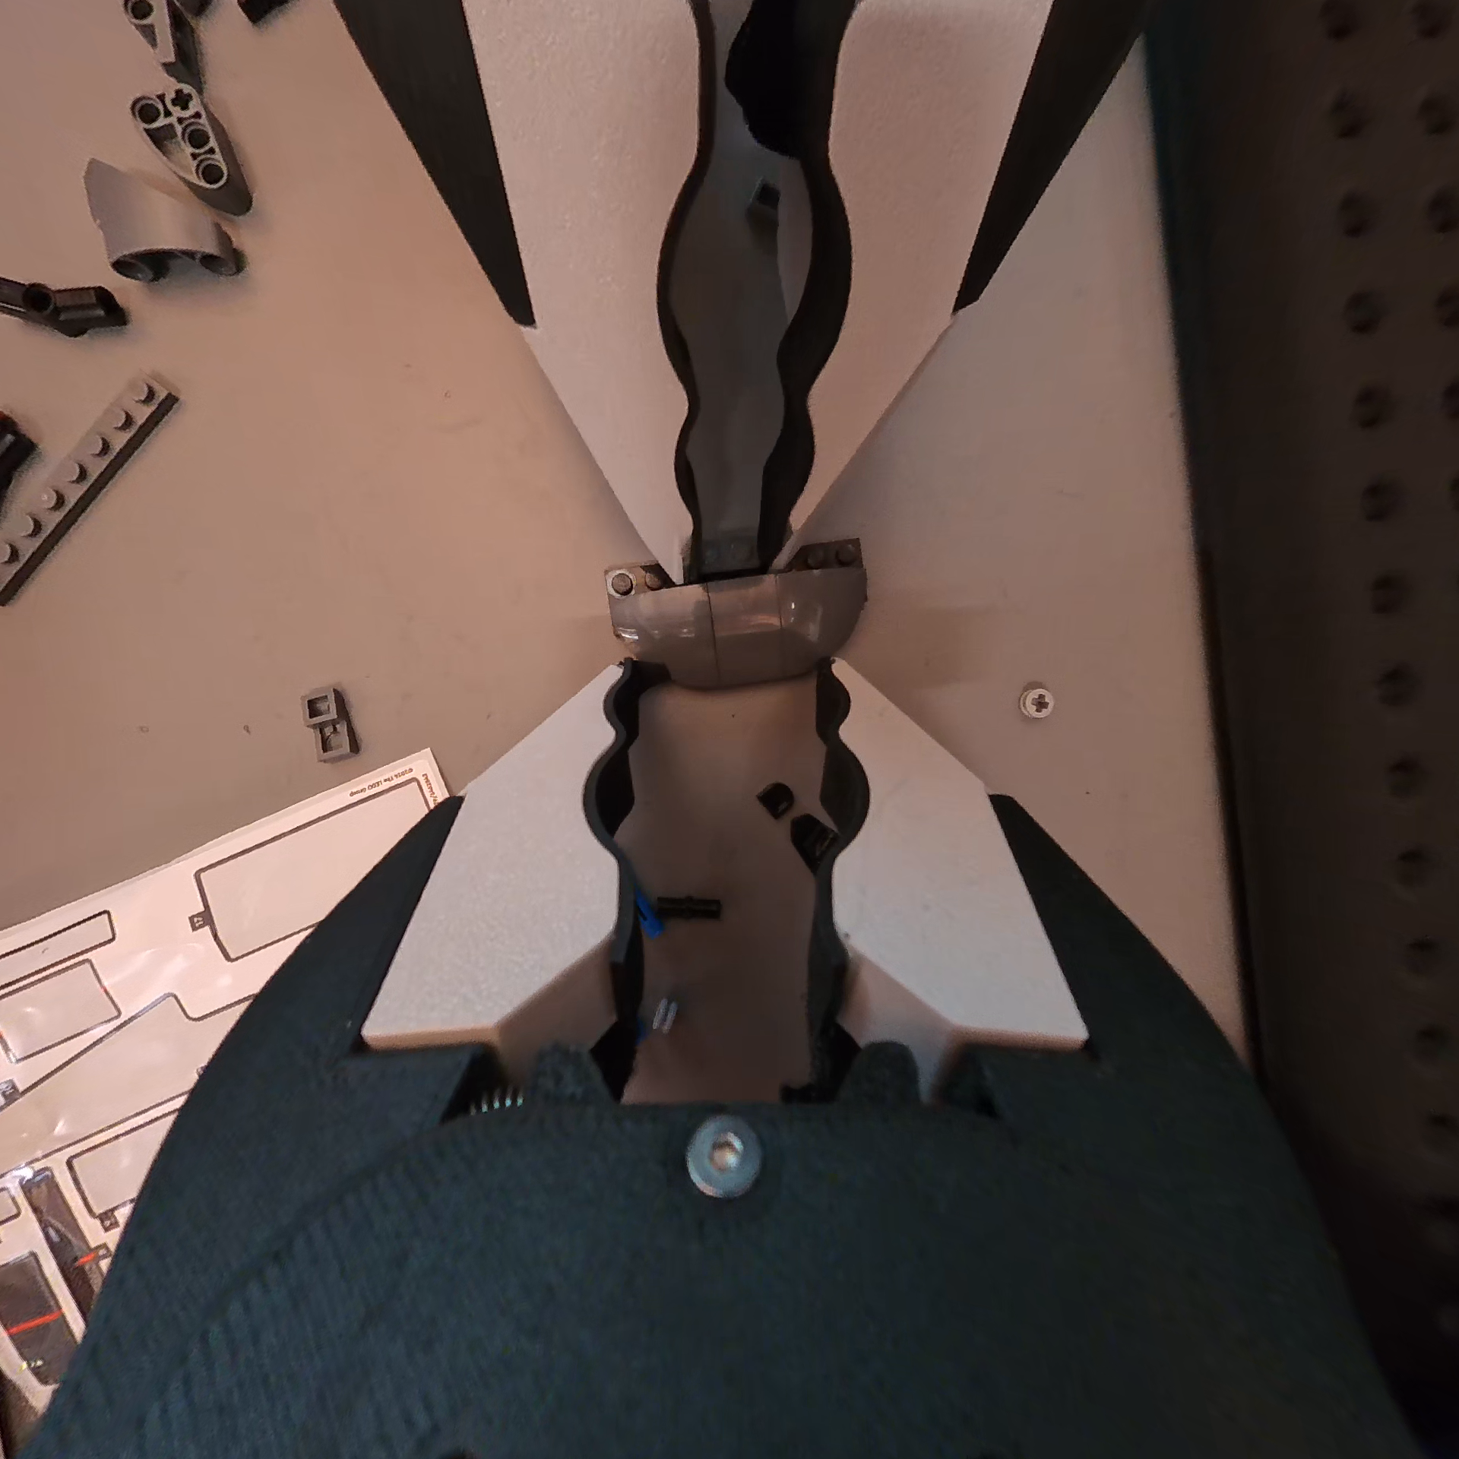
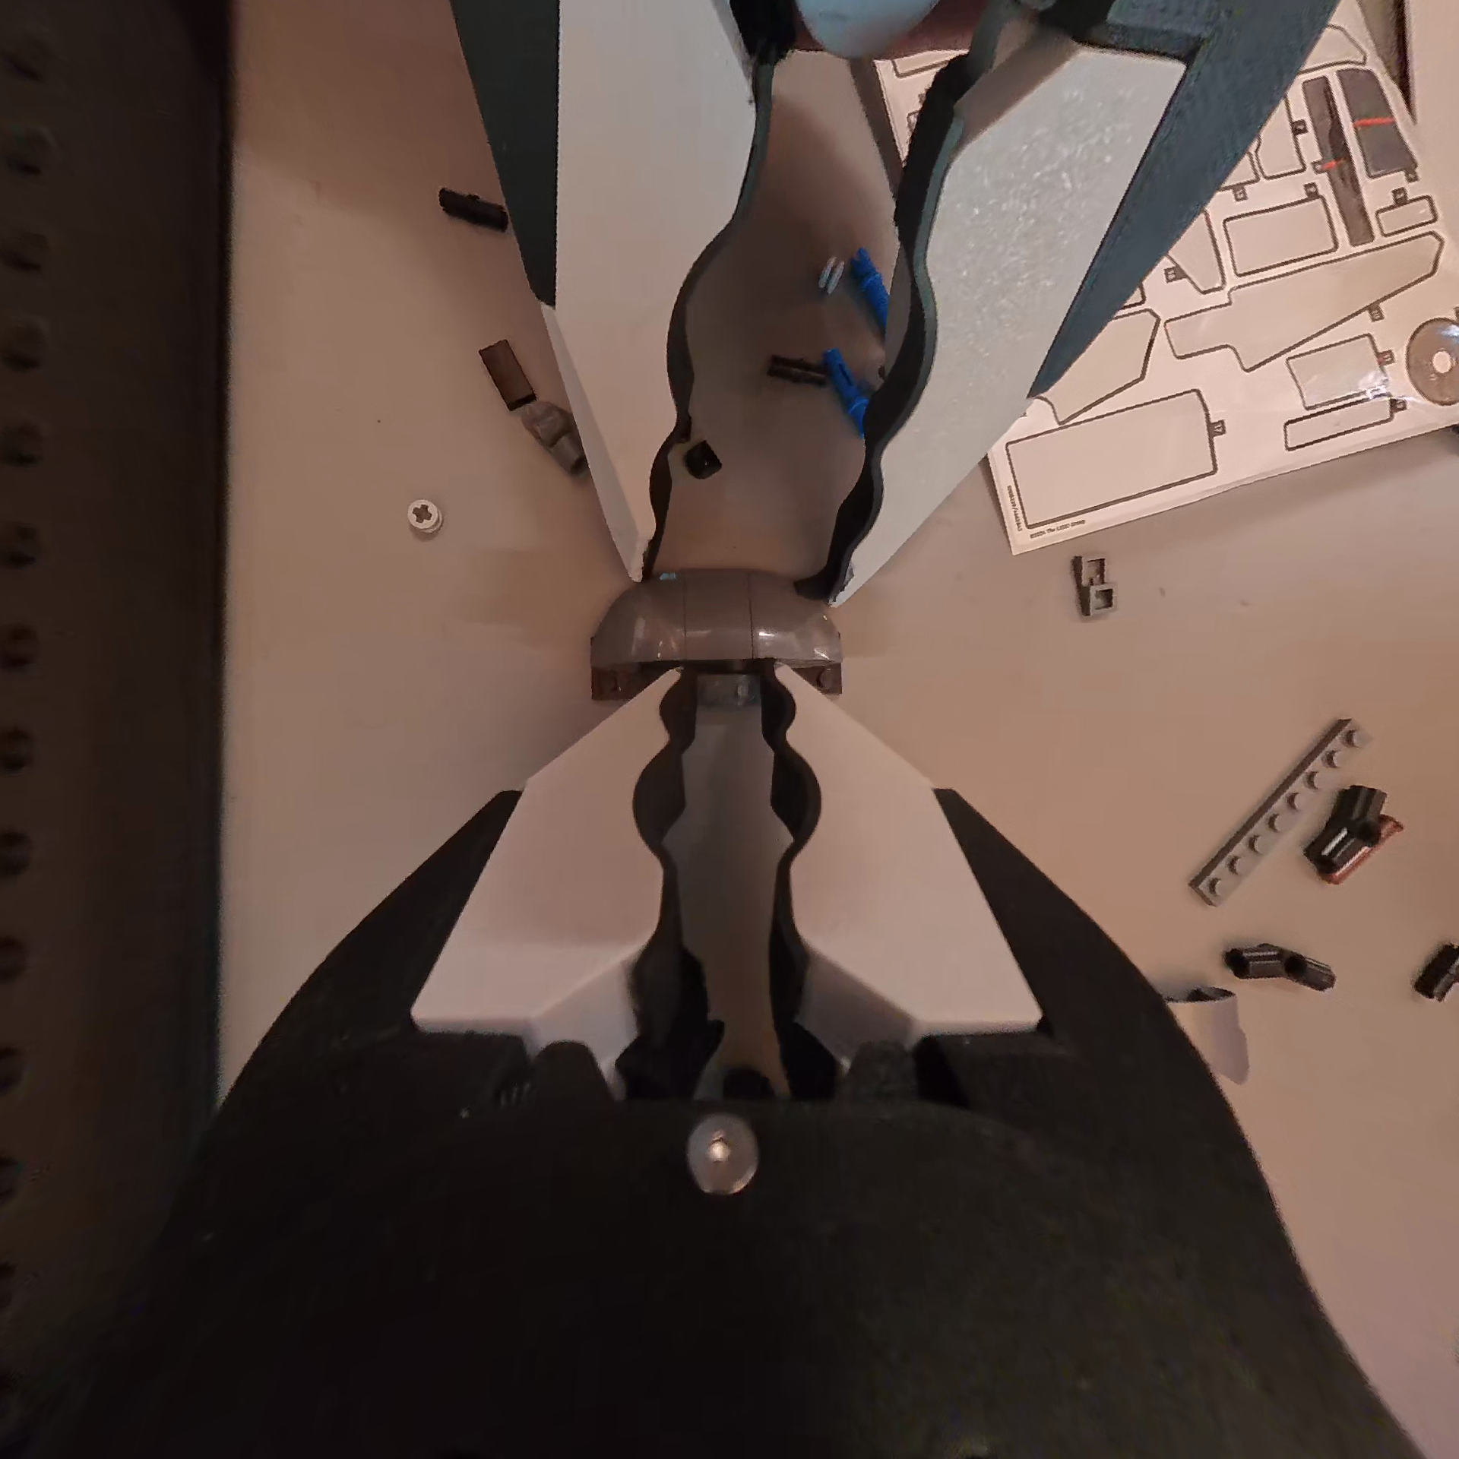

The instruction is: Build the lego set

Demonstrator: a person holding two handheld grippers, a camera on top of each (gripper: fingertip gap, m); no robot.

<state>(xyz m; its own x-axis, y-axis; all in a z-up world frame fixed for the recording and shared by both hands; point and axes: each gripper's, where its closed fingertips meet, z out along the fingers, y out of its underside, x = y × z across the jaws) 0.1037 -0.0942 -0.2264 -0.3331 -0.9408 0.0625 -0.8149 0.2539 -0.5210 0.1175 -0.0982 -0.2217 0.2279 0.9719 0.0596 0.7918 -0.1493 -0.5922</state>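
Only the right wrist view shows blue pins [image 2: 849, 379] clearly.

The left gripper [image 1: 730, 671] blocks part of the sticker sheet [image 1: 158, 932], which also runs off the left edge. The long grey plate [image 1: 83, 489] is cut at that edge too. In the right wrist view, the right gripper [image 2: 722, 679] hides the middle studs of the grey curved assembly [image 2: 714, 628]. A blue pin [image 2: 849, 383] slips behind the far finger.
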